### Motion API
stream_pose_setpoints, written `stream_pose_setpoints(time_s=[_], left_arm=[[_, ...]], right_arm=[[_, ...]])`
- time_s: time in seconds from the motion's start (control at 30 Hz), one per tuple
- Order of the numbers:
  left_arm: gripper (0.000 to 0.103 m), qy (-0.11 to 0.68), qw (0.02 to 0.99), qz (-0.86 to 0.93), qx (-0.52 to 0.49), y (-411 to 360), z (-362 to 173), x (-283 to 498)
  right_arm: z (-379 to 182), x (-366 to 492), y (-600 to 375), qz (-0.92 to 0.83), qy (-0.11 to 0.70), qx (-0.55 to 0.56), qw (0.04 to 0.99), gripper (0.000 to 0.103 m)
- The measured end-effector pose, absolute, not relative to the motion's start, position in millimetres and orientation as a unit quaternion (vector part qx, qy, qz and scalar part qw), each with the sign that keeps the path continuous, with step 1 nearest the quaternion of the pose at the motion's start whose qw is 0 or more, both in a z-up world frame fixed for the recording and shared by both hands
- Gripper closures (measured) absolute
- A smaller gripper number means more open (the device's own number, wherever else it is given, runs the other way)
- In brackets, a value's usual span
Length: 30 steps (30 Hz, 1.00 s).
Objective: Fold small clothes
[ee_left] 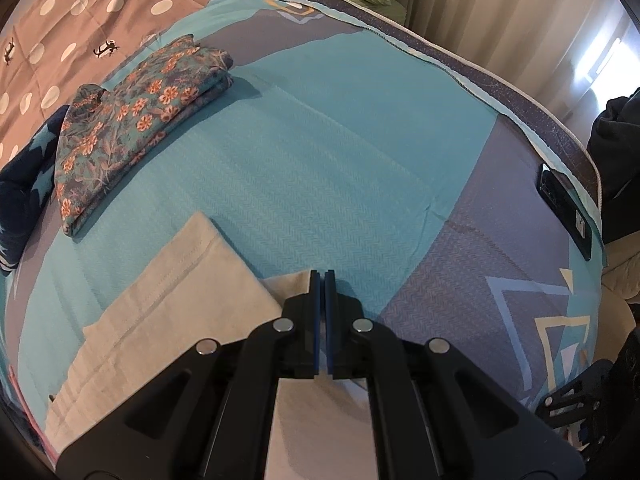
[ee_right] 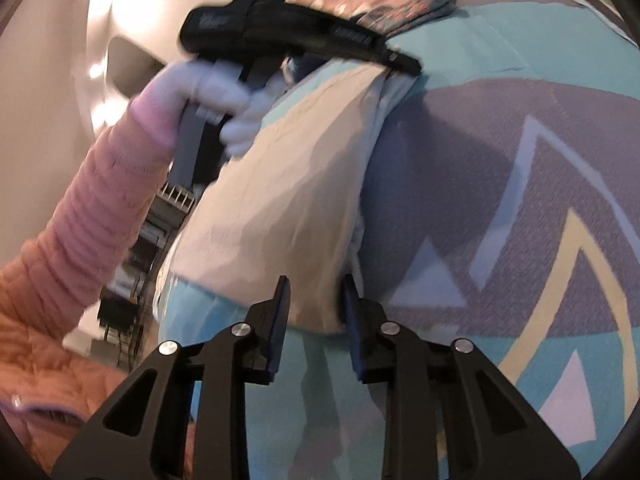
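The left tool (ee_left: 324, 276) reaches flat over the bed (ee_left: 320, 168), pinched tight on the cream cloth (ee_left: 180, 292). The right tool (ee_right: 314, 292) points forward, jaws apart around that cloth's near edge, lying on the bed.

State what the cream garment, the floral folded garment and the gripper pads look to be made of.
Cream garment: matte woven or knit cloth, likely cotton; a stitched hem line shows.
Floral folded garment: thin printed fabric, soft drape; fibre unclear.
Left gripper pads: blue, rubbery-looking strips on black, probably plastic, fingers.
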<state>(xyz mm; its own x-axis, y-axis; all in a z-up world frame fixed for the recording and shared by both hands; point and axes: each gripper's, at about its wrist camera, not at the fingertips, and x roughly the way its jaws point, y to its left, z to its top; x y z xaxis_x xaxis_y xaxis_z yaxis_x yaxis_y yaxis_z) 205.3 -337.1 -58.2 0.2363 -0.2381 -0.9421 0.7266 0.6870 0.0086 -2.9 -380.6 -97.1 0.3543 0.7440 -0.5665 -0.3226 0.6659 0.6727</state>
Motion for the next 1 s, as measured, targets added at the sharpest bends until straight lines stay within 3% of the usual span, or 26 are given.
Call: stream_pose_setpoints(time_s=[0.03,0.1,0.4,0.67,0.83,1.0], left_arm=[[0.101,0.533,0.75,-0.319,0.227,-338.3,-61.0,207.6],[0.101,0.533,0.754,-0.315,0.22,-341.4,-64.0,210.9],[0.102,0.509,0.762,-0.356,0.182,-351.3,-59.8,211.4],[0.067,0.416,0.796,-0.402,0.177,-296.9,10.8,147.4],[0.055,0.418,0.818,-0.371,0.136,-205.9,13.3,105.8],[0.055,0.456,0.833,-0.309,0.051,-114.9,-15.2,75.6]], right_arm=[[-98.7,-0.8,-377.8,0.344,0.463,0.231,0.783,0.093],[-106.8,4.0,-376.4,0.37,0.479,0.249,0.756,0.099],[-106.2,-20.0,-407.3,0.339,0.483,0.275,0.759,0.101],[-84.9,-31.4,-414.7,0.308,0.456,0.256,0.795,0.101],[-80.2,-41.6,-436.5,0.275,0.447,0.276,0.805,0.098],[-49.0,-37.8,-425.0,0.271,0.395,0.254,0.84,0.098]])
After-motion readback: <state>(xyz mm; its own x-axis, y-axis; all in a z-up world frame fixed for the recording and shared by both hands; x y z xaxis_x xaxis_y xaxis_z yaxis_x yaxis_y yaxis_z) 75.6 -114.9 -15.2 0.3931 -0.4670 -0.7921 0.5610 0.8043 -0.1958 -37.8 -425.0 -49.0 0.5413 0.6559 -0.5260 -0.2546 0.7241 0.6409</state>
